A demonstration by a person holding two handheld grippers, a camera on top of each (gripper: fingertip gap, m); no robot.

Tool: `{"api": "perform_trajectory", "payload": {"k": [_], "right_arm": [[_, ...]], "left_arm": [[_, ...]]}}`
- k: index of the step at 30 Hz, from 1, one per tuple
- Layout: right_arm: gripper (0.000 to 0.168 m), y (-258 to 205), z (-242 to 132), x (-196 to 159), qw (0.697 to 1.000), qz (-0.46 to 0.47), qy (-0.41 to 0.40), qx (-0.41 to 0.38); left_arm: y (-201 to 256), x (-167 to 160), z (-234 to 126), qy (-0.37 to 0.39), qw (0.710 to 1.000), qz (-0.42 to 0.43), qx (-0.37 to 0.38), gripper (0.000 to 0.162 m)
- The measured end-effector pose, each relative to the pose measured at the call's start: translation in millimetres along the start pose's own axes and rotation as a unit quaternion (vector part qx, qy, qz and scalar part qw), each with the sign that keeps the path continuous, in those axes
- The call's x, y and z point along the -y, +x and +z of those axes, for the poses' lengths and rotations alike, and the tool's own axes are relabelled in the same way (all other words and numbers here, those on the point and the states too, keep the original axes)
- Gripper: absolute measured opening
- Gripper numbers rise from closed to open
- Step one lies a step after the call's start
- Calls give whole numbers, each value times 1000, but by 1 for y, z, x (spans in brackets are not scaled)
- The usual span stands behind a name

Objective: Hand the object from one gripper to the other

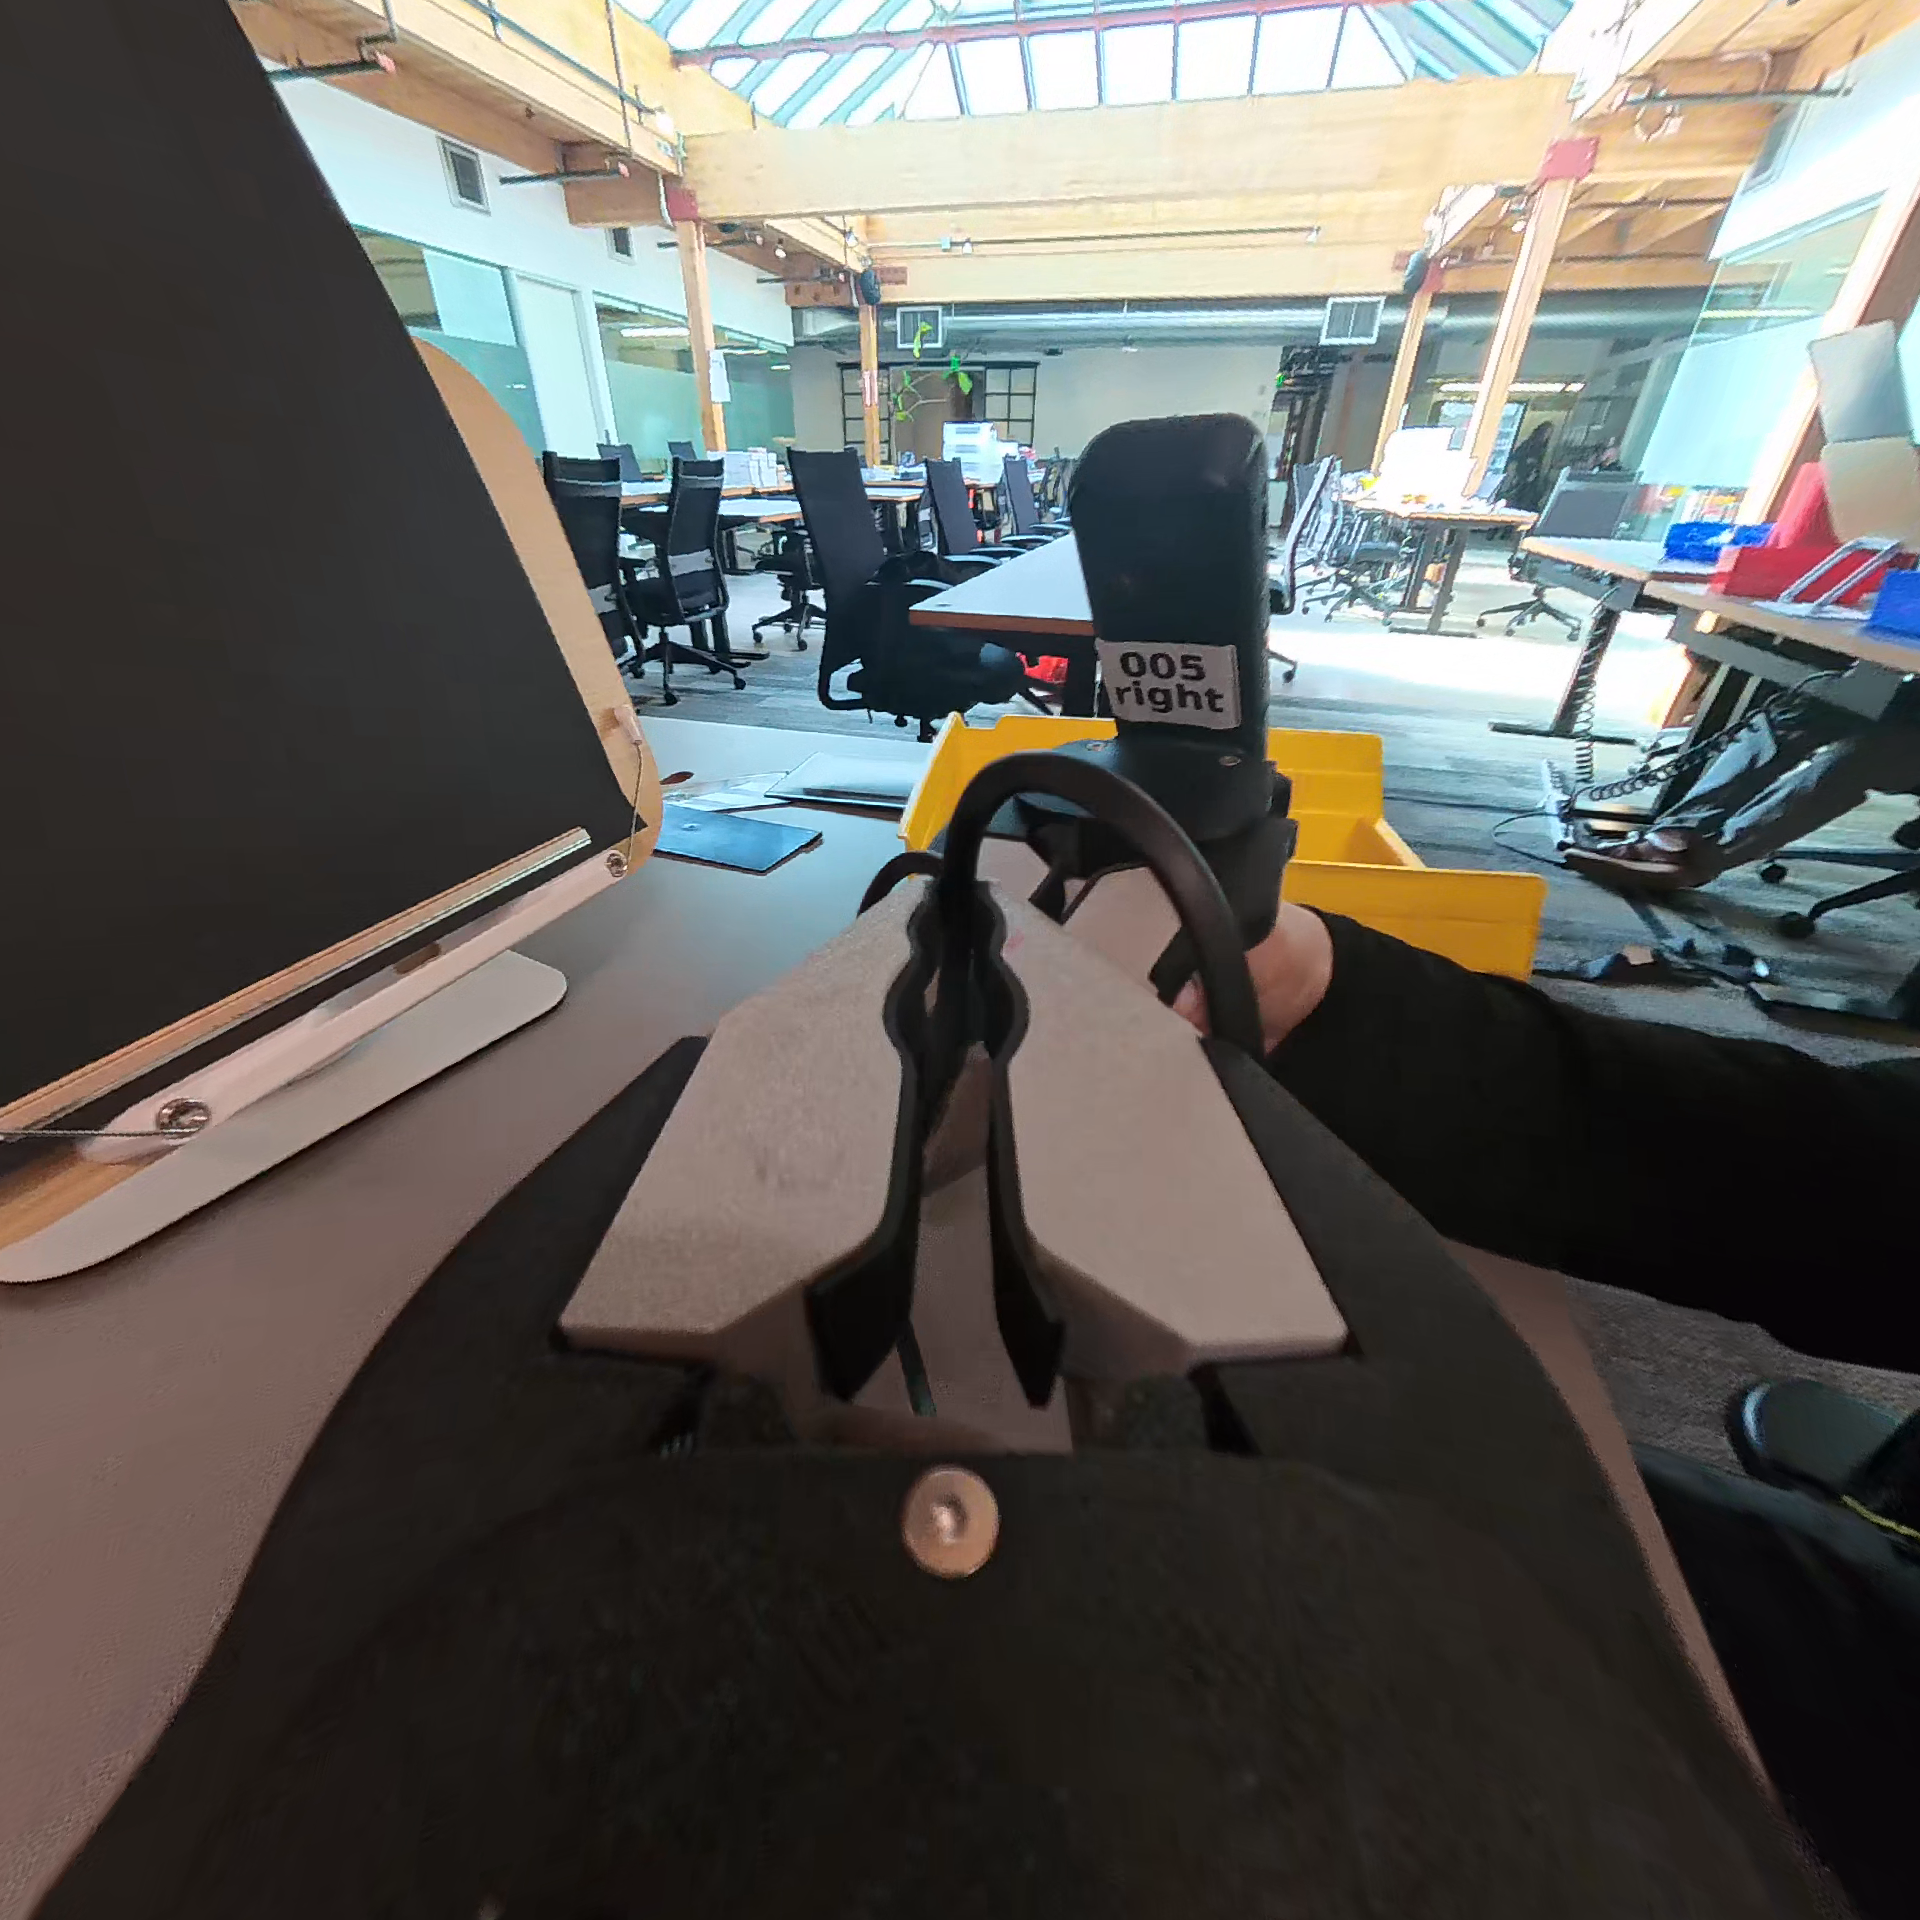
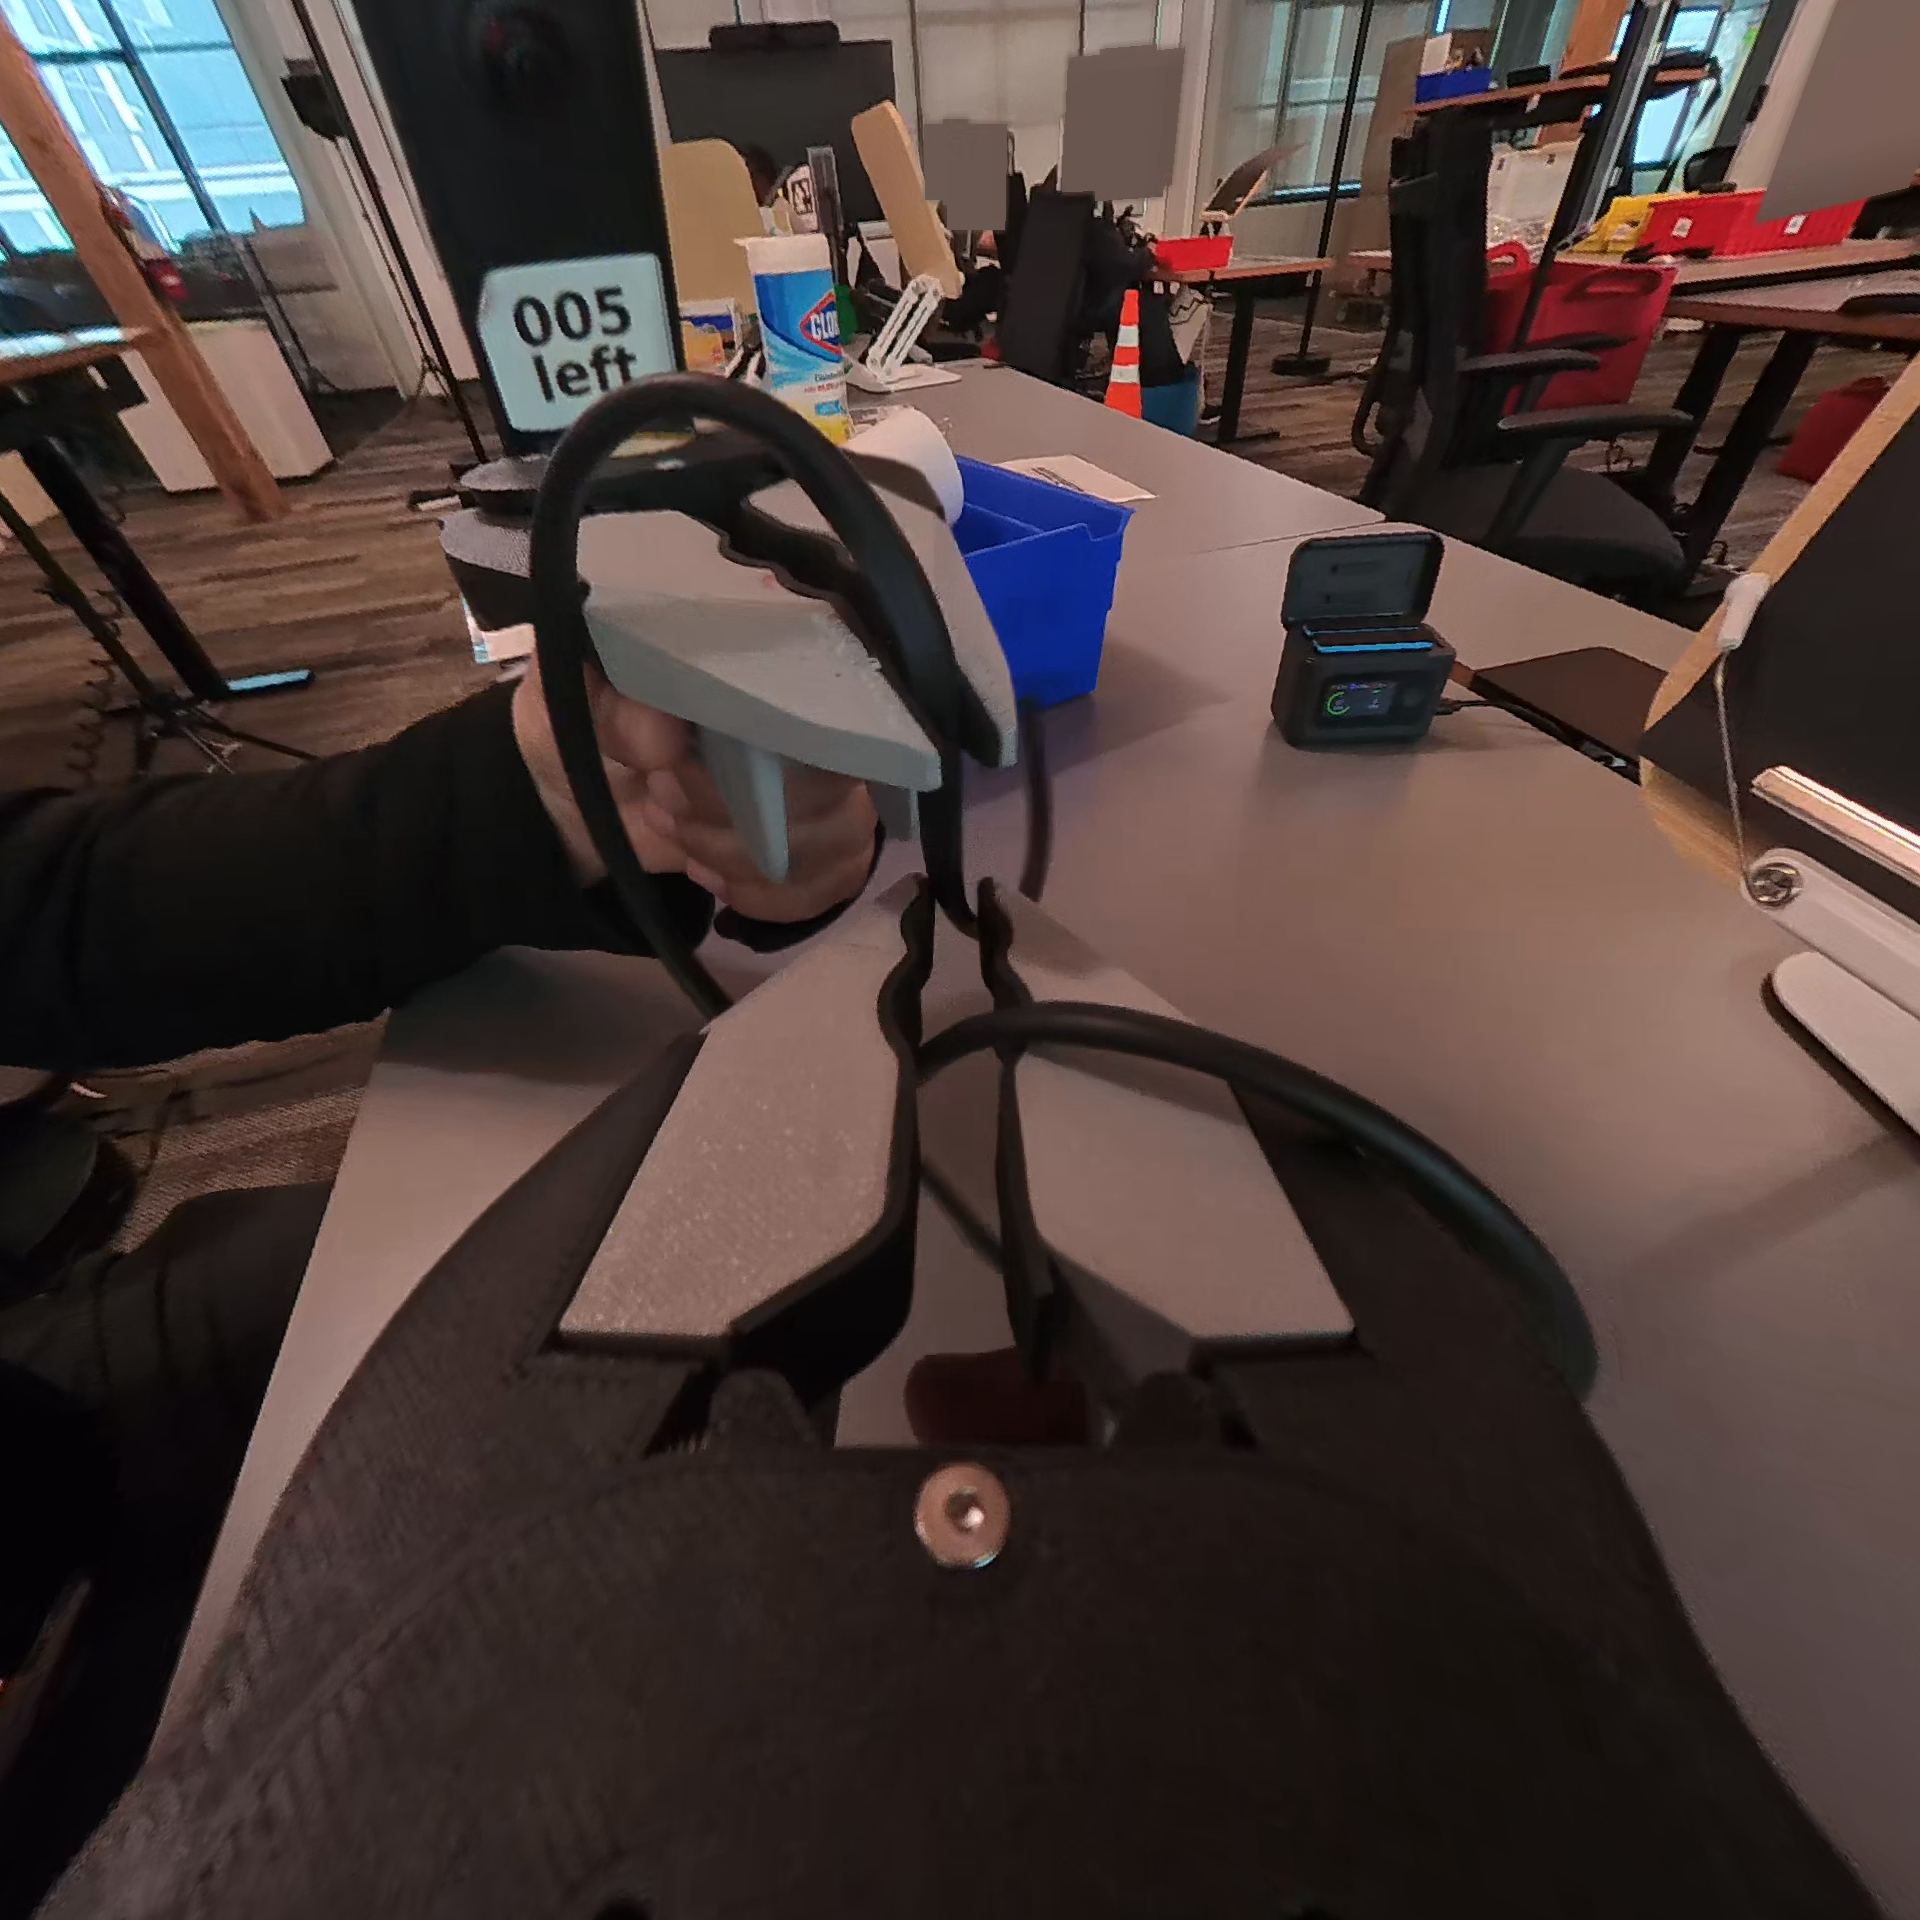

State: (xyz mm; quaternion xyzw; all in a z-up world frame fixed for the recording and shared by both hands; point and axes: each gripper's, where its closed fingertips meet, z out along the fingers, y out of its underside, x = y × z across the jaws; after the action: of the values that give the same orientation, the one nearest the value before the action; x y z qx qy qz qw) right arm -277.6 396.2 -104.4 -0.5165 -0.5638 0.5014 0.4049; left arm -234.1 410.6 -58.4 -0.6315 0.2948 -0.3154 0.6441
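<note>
Left tongs (image 1: 961, 935) closing tight, fingers nearly meeting at the tips. Right tongs (image 2: 951, 914) sitting slightly parted, a narrow gap showing between the tips. Left hand (image 2: 717, 821) wrapping the grey trigger handle, black sleeve extending leftward. Right hand (image 1: 1273, 971) gripping its handle from below, also black-sleeved.

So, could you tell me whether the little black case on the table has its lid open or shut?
Open. The black case stands on the grey table with its lid hinged up, and its small front screen is lit.
</note>
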Motion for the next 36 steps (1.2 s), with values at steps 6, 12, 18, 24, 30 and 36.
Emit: {"api": "perform_trajectory", "payload": {"k": [6, 12, 18, 24, 30, 36], "right_arm": [[0, 14, -2, -4, 998, -25, -19, -48], [0, 46, -17, 11, 994, 19, -13, -110], [0, 42, -23, 84, 993, 33, 9, -110], [0, 7, -20, 128, 993, 92, 66, -36], [0, -37, -10, 150, 991, 103, 77, 38], [0, -75, 2, 158, 985, 114, 76, 105]], "left_arm": [[-9, -4, -7, 9, 1000, -13, 10, 14], [-55, -10, -48, 19, 995, -69, 74, 26], [-55, -20, -47, 1, 993, -98, 59, 28], [-35, -42, -14, -39, 996, -56, 54, 45], [-19, -55, 1, -71, 996, -38, 41, 57], [-6, -60, 9, -80, 995, -49, 16, 51]]}}
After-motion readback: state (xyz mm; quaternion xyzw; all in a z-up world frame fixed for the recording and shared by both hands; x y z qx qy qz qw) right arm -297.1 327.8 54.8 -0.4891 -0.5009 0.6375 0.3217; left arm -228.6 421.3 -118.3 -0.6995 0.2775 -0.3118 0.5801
